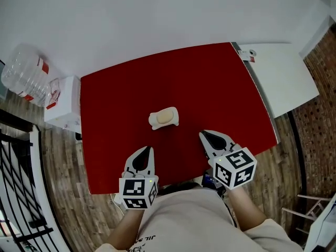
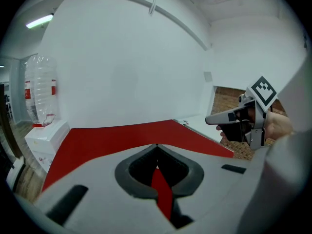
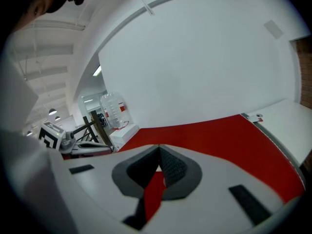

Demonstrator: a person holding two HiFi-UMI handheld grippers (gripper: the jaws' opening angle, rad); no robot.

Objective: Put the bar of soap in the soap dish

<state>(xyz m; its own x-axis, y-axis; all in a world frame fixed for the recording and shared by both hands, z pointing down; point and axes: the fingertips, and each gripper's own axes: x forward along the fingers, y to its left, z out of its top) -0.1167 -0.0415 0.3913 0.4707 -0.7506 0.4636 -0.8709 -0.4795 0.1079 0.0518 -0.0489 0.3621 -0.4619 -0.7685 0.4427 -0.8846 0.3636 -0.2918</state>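
A pale yellow bar of soap (image 1: 165,116) lies in a white soap dish (image 1: 155,124) near the middle of the red table (image 1: 121,104). My left gripper (image 1: 150,148) is held above the table's near edge, below and left of the dish, jaws shut with nothing between them. My right gripper (image 1: 201,134) hovers to the right of the dish, also shut and empty. Neither gripper view shows the soap or dish. The left gripper view looks over its shut jaw tips (image 2: 156,145) across the table. The right gripper view shows its tips (image 3: 159,146) meeting.
A white table (image 1: 286,77) adjoins the red one on the right. A white box (image 1: 63,103) and a clear water jug (image 1: 25,73) stand on the floor at the left, near a black metal rack (image 1: 16,193). A white wall lies beyond the table.
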